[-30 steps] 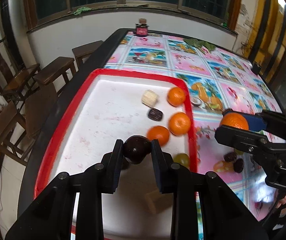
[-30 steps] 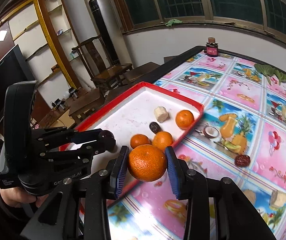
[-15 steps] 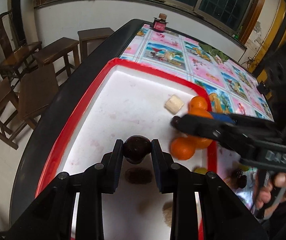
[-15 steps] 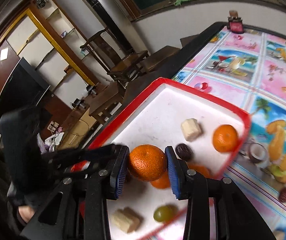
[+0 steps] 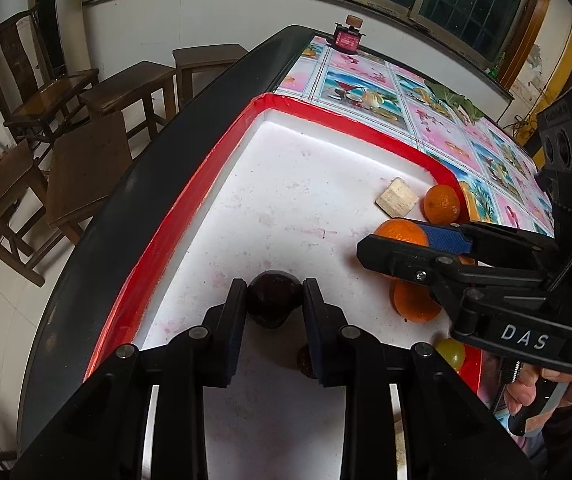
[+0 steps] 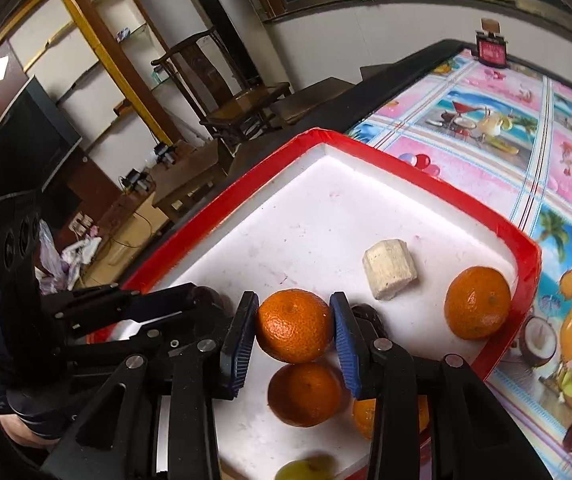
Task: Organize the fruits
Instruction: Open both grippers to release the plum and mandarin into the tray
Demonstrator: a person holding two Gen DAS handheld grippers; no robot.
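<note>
Our left fingers (image 5: 234,320) pinch a dark fruit (image 5: 273,298) and our right gripper (image 6: 294,326) clamps an orange (image 6: 293,325), both just above the red-rimmed tray (image 6: 425,190). We judge this the placing step: next, lower and release clear of the other oranges (image 6: 477,302).

Soft daylight from windows beyond the claws; bright glare on the white red-rimmed foam tray (image 5: 309,184) ahead. Faint shadows under round fruit. Strong fisheye bending, dark corners. Sharp, little blur.
</note>
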